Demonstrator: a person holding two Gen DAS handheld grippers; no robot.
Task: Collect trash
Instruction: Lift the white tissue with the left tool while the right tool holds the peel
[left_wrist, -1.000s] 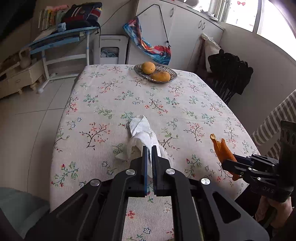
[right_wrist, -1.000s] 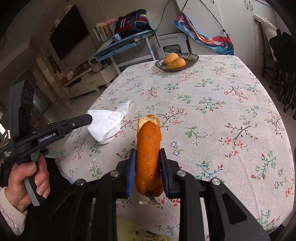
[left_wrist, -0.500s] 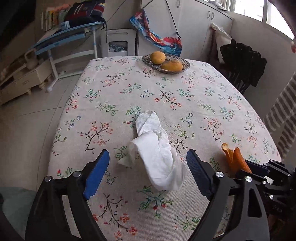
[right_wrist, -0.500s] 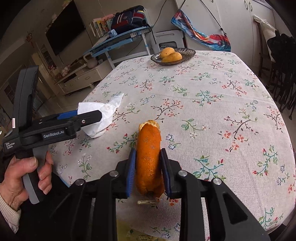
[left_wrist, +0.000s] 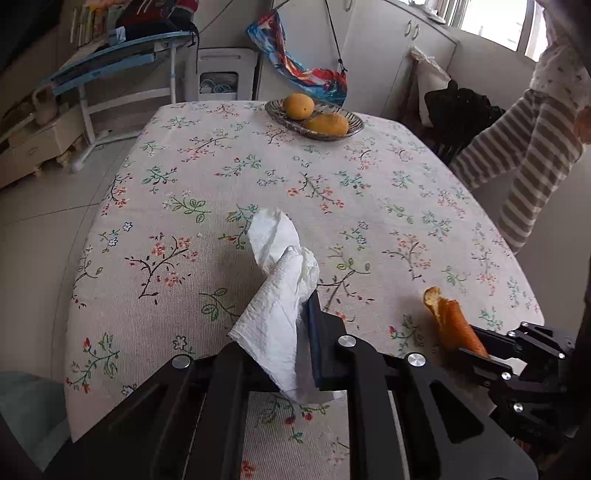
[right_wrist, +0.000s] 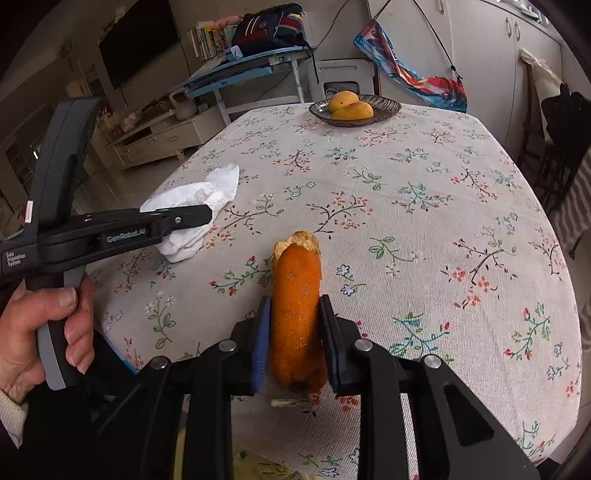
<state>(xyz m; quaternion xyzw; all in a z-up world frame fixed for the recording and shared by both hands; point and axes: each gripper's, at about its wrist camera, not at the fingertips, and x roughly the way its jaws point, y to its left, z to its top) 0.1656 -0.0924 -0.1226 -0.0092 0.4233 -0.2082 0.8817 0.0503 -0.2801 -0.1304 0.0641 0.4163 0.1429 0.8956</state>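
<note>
A crumpled white paper tissue (left_wrist: 282, 291) lies on the floral tablecloth near the table's front edge. My left gripper (left_wrist: 284, 343) is shut on the tissue's near end; its left finger is hidden behind the paper. The tissue also shows in the right wrist view (right_wrist: 192, 206), under the left gripper (right_wrist: 207, 216). My right gripper (right_wrist: 295, 332) is shut on an orange peel (right_wrist: 297, 302), held upright just above the table's front edge. The peel (left_wrist: 448, 321) and the right gripper (left_wrist: 480, 345) show at lower right in the left wrist view.
A glass dish (left_wrist: 352, 129) with two yellow fruits stands at the table's far end. The floral tablecloth (left_wrist: 369, 192) covers the table. A person in a striped top (left_wrist: 524, 147) stands at the right edge. A dark chair (left_wrist: 458, 114) is beyond the right side.
My left gripper opened wide around the tissue half a second ago and has now closed on its near end. My right gripper keeps holding the peel, nearly still.
</note>
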